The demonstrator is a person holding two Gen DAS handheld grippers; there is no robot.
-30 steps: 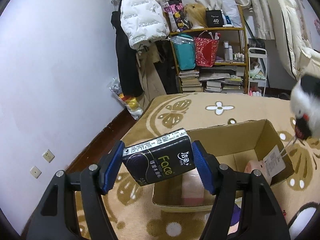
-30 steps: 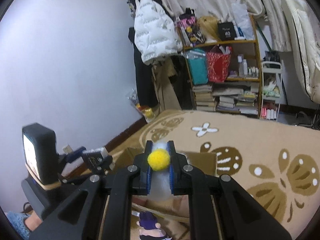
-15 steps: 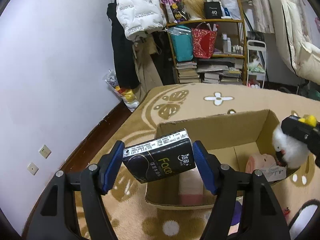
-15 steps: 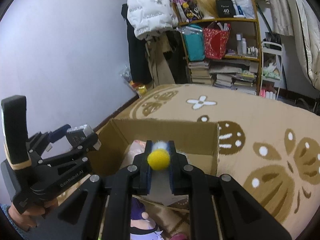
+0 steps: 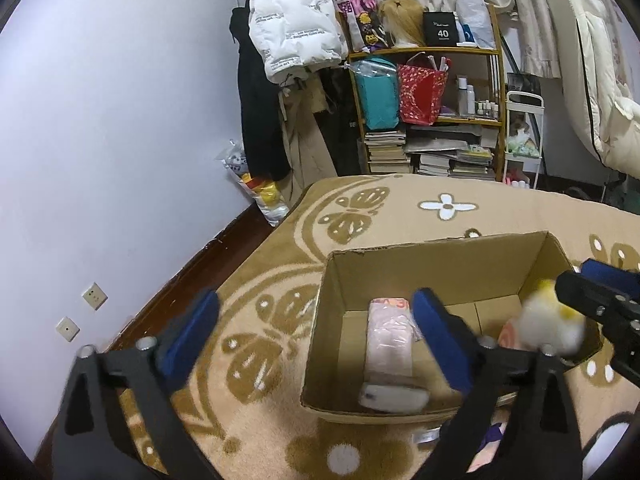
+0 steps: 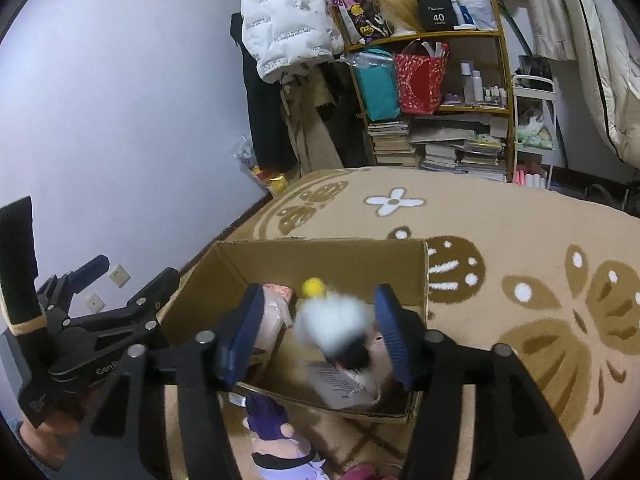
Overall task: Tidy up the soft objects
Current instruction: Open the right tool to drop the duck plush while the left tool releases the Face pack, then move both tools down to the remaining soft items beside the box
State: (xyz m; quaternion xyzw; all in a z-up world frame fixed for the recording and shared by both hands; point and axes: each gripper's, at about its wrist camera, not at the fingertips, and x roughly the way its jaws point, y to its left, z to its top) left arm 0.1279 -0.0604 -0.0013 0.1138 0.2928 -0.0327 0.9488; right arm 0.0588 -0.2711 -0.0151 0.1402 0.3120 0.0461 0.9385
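An open cardboard box sits on the patterned carpet. My left gripper is open above the box's left near corner, with nothing between its blue pads. The dark tissue pack is a blur against the box's near wall, beside a pink pack. My right gripper is open over the box. The white plush toy with a yellow pom-pom is blurred between its pads, loose over the box's contents. My left gripper also shows at the left of the right wrist view.
A purple-haired doll lies on the carpet just in front of the box. A wall with sockets runs along the left. A crowded shelf, hanging coats and a white cart stand at the back.
Both grippers have opened. The tissue pack left the left gripper and dropped into the box. The white plush left the right gripper and is falling into the box.
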